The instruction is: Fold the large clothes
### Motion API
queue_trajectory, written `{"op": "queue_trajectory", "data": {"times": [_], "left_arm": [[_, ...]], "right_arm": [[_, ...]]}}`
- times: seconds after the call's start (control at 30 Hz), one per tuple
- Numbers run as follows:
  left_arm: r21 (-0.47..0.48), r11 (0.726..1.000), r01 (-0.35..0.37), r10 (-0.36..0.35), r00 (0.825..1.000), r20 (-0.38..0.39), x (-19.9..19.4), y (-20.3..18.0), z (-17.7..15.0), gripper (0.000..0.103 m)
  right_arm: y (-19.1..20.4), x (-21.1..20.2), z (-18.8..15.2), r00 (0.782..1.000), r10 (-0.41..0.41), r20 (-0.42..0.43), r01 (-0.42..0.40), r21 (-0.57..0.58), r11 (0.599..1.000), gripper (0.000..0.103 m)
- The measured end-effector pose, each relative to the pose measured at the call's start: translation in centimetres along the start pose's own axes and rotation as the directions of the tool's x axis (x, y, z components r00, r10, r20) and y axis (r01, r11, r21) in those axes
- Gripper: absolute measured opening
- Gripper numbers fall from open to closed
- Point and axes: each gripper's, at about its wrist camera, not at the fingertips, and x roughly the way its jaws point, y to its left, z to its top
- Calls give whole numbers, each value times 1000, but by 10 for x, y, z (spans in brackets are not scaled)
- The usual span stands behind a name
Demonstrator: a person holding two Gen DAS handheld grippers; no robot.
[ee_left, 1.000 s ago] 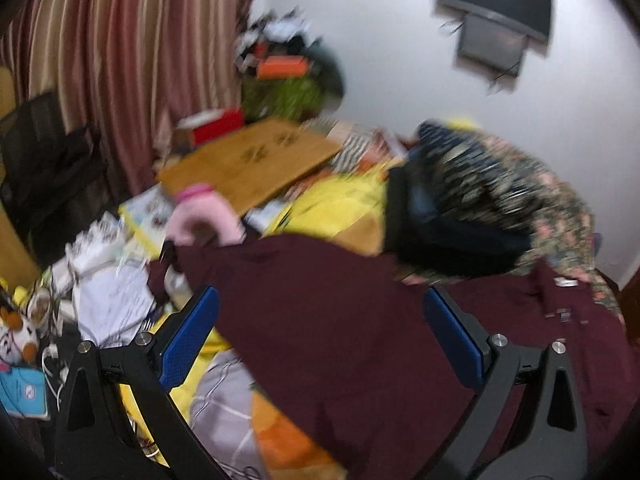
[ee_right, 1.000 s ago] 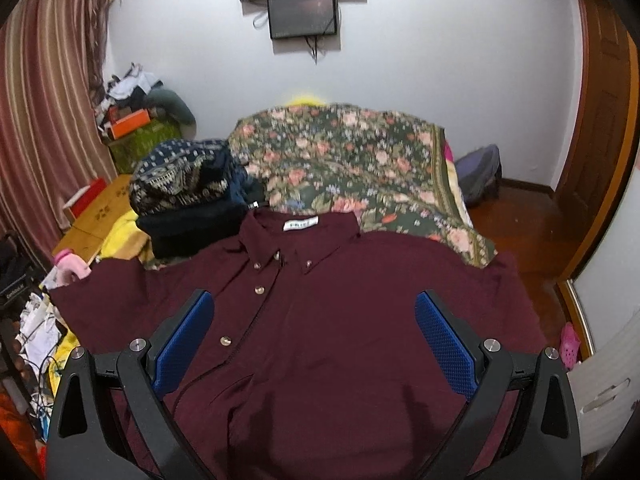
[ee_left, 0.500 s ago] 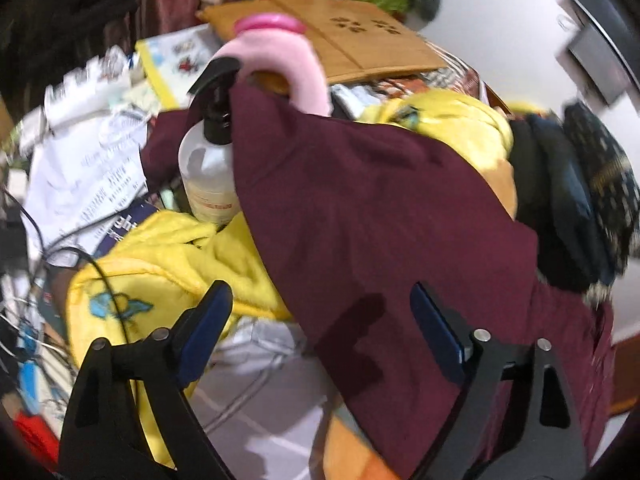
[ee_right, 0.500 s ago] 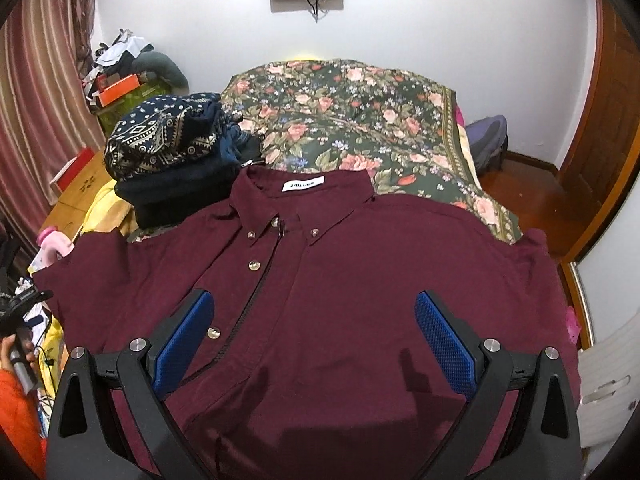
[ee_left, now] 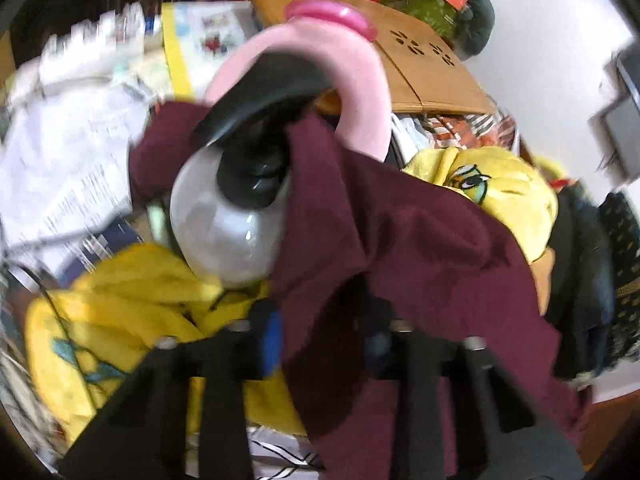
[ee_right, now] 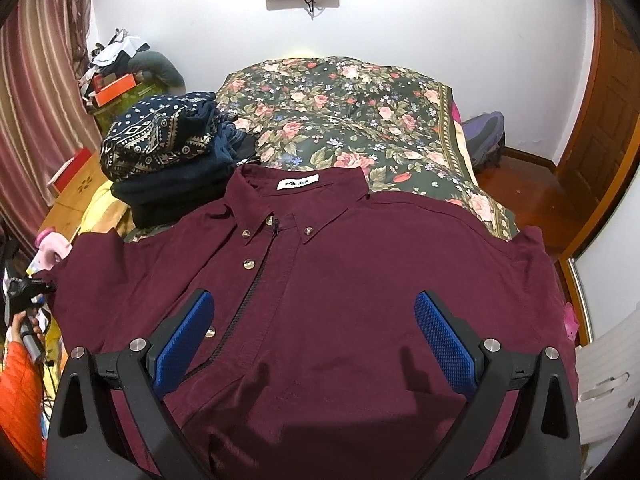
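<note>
The maroon shirt (ee_right: 340, 300) lies spread face-up on the bed, collar far. The right gripper (ee_right: 314, 336) hovers wide above its chest. The left gripper (ee_left: 320, 334) is closing on the shirt's left sleeve (ee_left: 360, 240), fabric between its jaws.

I see open shirt front (ee_right: 360, 280) ahead of my right gripper (ee_right: 312, 336); pump bottle (ee_left: 228, 220) and pink toy (ee_left: 360, 92) crowd the sleeve edge

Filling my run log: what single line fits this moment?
left claw: closing on maroon button-up shirt sleeve | right claw: open above shirt
</note>
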Motion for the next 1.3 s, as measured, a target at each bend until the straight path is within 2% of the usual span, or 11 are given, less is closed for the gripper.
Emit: {"op": "queue_trajectory", "data": {"times": [0.1, 0.23, 0.4, 0.47, 0.53, 0.7, 0.87, 0.97, 1.07, 1.2, 1.3], "left_arm": [[165, 981, -102, 86, 991, 98, -21, -35, 4, 5], [298, 946, -127, 55, 969, 241, -73, -87, 4, 4], [391, 921, -4, -139, 931, 337, -145, -140, -3, 3], [430, 902, 37, -205, 914, 351, -168, -154, -11, 3], [491, 867, 79, -282, 891, 355, -193, -176, -27, 3], [622, 765, 169, -410, 872, 267, -224, -224, -77, 3], [716, 646, 264, -474, 874, 105, -231, -265, -144, 3], [742, 596, 306, -456, 890, -1, -218, -288, -188, 3], [757, 539, 369, -425, 895, -134, -203, -306, -235, 3], [799, 454, 394, -313, 910, -271, -178, -331, -304, 3], [832, 408, 376, -217, 925, -312, -162, -336, -341, 5]], "right_arm": [[1, -2, 0, 1000, -9, 6, 9, -12, 1000, 100], [0, -8, 1, 999, -31, 30, 32, -36, 999, 100], [-7, -18, 0, 998, -28, 61, 30, -30, 999, 100], [-11, -21, -1, 998, -23, 67, 24, -19, 1000, 100], [-13, -23, -3, 998, -16, 68, 17, -12, 1000, 100], [-21, -27, -7, 996, -8, 87, 8, -4, 1000, 100], [-27, -24, -12, 995, -26, 99, 28, -22, 999, 100], [-30, -20, -17, 996, -1, 91, 5, -37, 999, 100], [-34, -20, -21, 996, 28, 89, -24, -50, 998, 100], [-39, -21, -25, 995, 51, 87, -47, -55, 997, 100], [-42, -22, -27, 995, 61, 79, -57, -51, 997, 100]]}}
